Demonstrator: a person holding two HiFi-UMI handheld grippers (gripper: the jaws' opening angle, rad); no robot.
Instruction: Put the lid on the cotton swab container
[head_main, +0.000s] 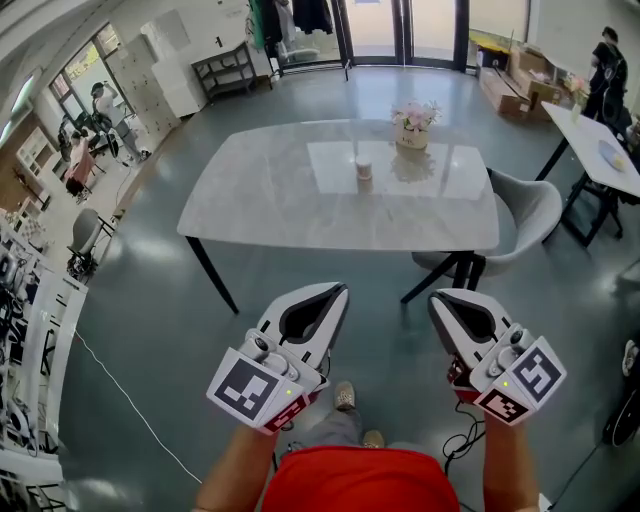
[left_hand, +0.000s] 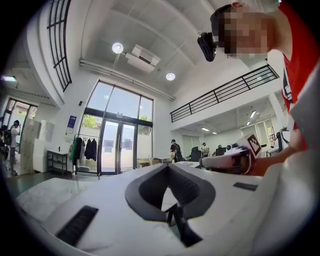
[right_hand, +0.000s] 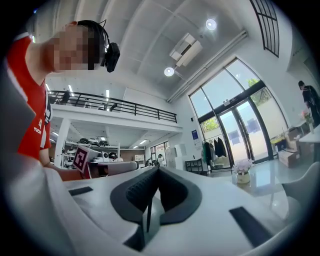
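Short of the table (head_main: 260, 195), left gripper (head_main: 338, 293) and right gripper (head_main: 438, 299) hover closed.

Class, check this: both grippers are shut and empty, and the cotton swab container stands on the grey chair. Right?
No. The head view shows the cotton swab container on the table, not the chair. The left gripper and right gripper are shut and empty.

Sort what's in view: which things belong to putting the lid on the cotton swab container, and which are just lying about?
Job: small container on the table; left gripper and right gripper, both shut and empty. The lid is too small to pick out.
Lying about: flower pot, grey chair, white side table, cardboard boxes.
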